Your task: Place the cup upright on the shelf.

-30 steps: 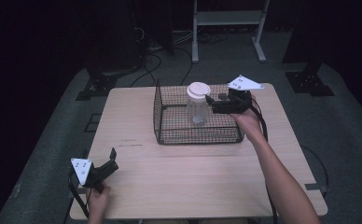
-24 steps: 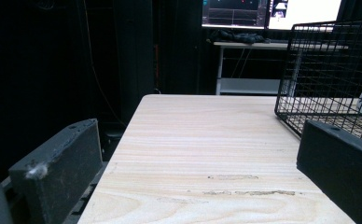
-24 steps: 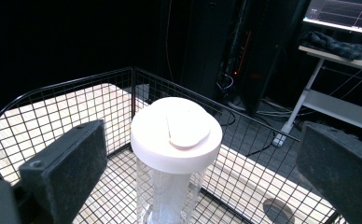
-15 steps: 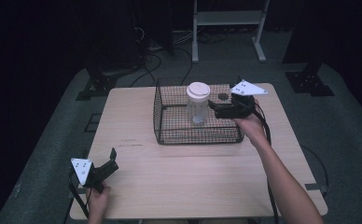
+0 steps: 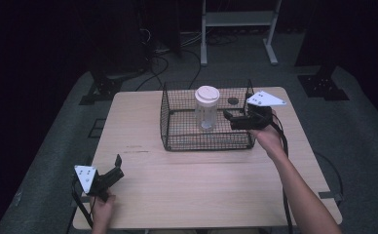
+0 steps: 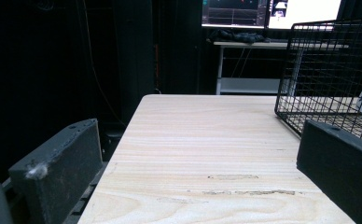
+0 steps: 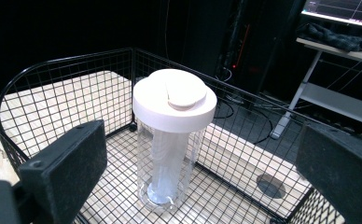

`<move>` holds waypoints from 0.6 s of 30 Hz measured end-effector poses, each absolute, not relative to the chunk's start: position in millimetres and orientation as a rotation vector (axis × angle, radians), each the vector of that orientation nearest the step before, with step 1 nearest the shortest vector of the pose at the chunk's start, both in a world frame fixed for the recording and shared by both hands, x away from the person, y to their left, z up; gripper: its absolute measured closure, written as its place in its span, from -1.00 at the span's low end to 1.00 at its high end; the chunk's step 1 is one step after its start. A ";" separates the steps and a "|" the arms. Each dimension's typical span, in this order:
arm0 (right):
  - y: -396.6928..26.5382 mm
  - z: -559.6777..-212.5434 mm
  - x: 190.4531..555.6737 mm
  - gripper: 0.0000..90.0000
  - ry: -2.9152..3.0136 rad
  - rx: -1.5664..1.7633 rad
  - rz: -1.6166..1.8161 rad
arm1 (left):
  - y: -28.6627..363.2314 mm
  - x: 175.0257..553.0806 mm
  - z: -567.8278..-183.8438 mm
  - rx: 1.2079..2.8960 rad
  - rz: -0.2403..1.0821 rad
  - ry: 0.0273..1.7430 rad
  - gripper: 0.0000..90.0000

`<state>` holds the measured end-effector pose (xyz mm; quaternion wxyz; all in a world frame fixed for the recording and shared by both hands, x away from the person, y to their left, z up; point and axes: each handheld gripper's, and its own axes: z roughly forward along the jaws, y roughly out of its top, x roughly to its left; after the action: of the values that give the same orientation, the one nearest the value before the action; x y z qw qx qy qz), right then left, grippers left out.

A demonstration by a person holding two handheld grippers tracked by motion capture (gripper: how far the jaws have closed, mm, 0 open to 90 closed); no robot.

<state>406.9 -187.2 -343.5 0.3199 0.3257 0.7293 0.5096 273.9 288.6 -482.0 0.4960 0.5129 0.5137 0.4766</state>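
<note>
Standing upright inside the wire basket (image 5: 177, 139), the clear jar (image 5: 206, 108) with its white lid (image 7: 174, 99) appears already placed. The right gripper (image 5: 229, 118) hovers beside it, jaws wide, empty. The left gripper (image 5: 115, 168) rests open near the table (image 5: 216, 185) corner.

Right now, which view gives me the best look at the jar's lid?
The right gripper view: the white lid is close, seen from above, on the clear jar. The high view shows it small and distant; the left gripper view catches a pale sliver behind the wire basket.
</note>
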 end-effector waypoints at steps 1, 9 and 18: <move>-187.7 -343.8 405.9 -0.97 1.915 0.857 1.339 | 288.7 273.9 -481.9 1.243 1.155 1.244 -1.00; -191.4 -348.3 397.6 -0.97 1.934 0.850 1.335 | 288.5 274.1 -482.0 1.240 1.155 1.244 -1.00; -196.6 -349.8 385.8 -0.97 1.938 0.835 1.343 | 288.4 274.0 -482.0 1.241 1.155 1.246 -1.00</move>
<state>385.8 -196.6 -349.8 0.3146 0.3168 0.7354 0.5098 274.0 288.4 -482.0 0.4957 0.5122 0.5144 0.4768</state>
